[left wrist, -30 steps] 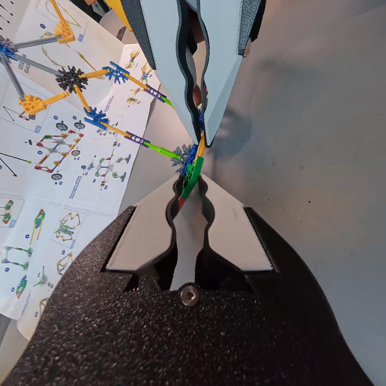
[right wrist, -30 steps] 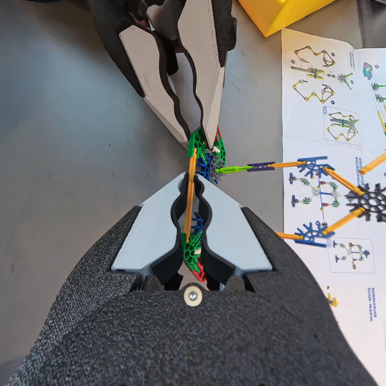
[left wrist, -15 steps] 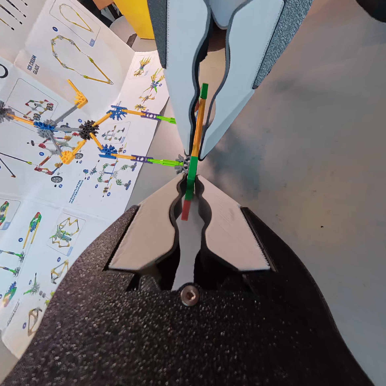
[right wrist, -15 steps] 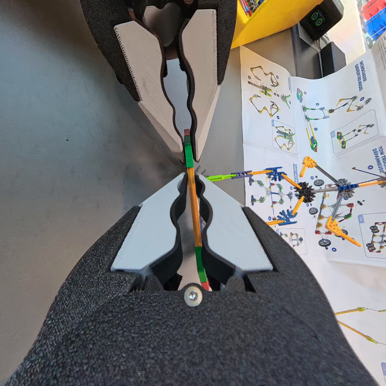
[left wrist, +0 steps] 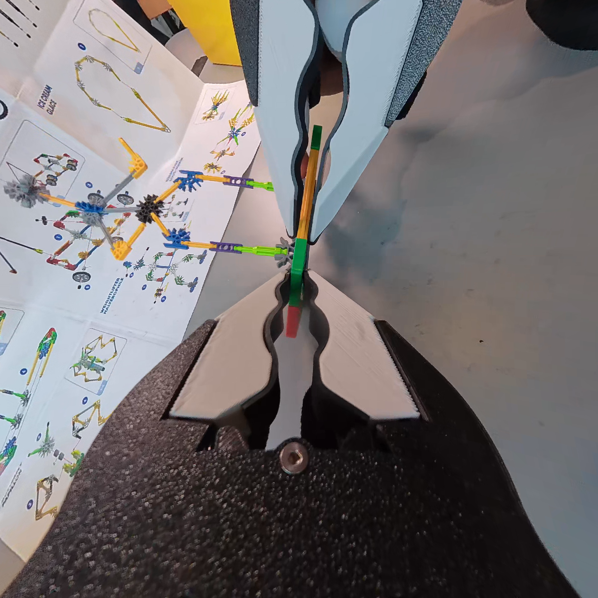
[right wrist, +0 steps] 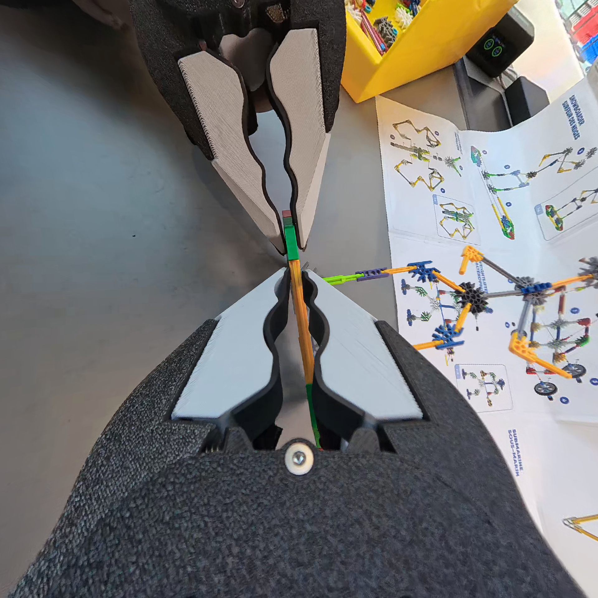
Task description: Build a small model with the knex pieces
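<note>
A rod-and-connector toy model is held between my two grippers above the grey table point(left wrist: 485, 259). My left gripper point(left wrist: 297, 275) is shut on its green connector point(left wrist: 299, 255), which has a red piece point(left wrist: 293, 320) behind it. My right gripper point(left wrist: 302, 238) faces it tip to tip and is shut on the orange rod point(left wrist: 309, 191). In the right wrist view my right gripper point(right wrist: 295, 273) clamps the orange rod point(right wrist: 301, 323), and the left gripper point(right wrist: 291, 247) clamps the green connector point(right wrist: 291, 241). A lime rod point(left wrist: 259, 249) leads sideways to blue connectors and a black hub point(left wrist: 149, 209).
A white folded instruction sheet point(left wrist: 97, 323) lies under the model's far part; it also shows in the right wrist view point(right wrist: 485, 404). A yellow bin point(right wrist: 404, 48) of loose parts stands at the back, with a black device with a screen point(right wrist: 495, 48) beside it. The grippers are tip to tip, or close to it.
The held end of the model has turned edge-on between the jaws. Both views have pulled back, so more of the model and sheet shows. Both grippers stay shut.
</note>
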A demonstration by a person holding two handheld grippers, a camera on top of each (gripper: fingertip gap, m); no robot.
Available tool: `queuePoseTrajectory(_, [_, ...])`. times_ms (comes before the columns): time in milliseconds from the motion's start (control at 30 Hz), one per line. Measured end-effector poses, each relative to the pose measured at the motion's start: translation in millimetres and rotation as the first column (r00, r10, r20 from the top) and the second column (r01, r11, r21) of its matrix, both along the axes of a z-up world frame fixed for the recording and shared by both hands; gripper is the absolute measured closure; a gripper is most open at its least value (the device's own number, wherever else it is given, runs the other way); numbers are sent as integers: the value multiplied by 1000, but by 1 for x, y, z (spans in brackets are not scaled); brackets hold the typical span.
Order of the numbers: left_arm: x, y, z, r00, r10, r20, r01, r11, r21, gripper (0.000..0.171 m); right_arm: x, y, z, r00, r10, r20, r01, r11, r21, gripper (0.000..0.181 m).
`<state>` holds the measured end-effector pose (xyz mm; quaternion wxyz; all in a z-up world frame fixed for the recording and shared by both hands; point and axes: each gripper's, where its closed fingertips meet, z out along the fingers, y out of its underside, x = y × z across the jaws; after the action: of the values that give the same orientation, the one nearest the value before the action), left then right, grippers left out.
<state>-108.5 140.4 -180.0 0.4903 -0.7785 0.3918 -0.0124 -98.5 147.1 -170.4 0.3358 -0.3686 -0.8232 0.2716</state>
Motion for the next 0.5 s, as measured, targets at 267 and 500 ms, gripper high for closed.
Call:
queuePoseTrajectory(267, [6,3,3,999,19,-44,-17,999,49,163,9,-2,-1,1000,9,5,-9,1000,-15,176])
queuePoseTrajectory(500, [10,-2,-1,994,-23,107,29,998,-50,164,10,-6,-4,1000,25,14,-24,997,-74,176])
